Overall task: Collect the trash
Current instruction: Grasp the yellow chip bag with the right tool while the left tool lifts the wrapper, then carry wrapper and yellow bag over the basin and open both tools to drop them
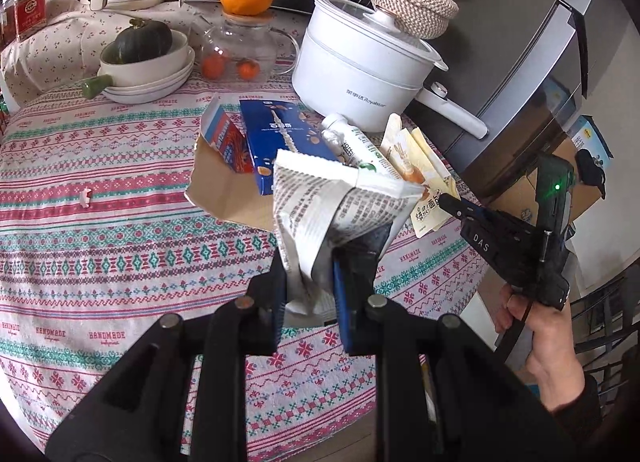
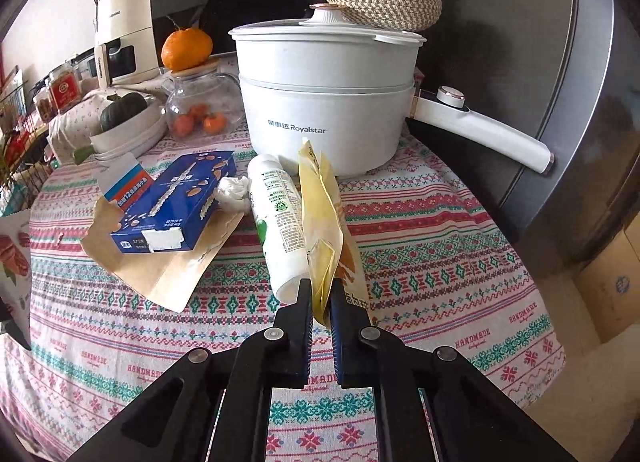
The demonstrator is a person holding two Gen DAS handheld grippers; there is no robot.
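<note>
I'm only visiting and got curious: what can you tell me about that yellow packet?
The yellow packet is a flat, crinkled, glossy pouch with an orange picture and dark print. It stands on edge, tilted, its near end pinched between the shut right gripper fingers. Beside it lies a white bottle; the white pot stands behind. The far end seems to rest on the tablecloth.

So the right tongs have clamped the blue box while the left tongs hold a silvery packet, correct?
Not quite. The right wrist view shows the right tongs clamped on the yellow packet; the blue box lies untouched. The left tongs do hold the silvery packet.
</note>
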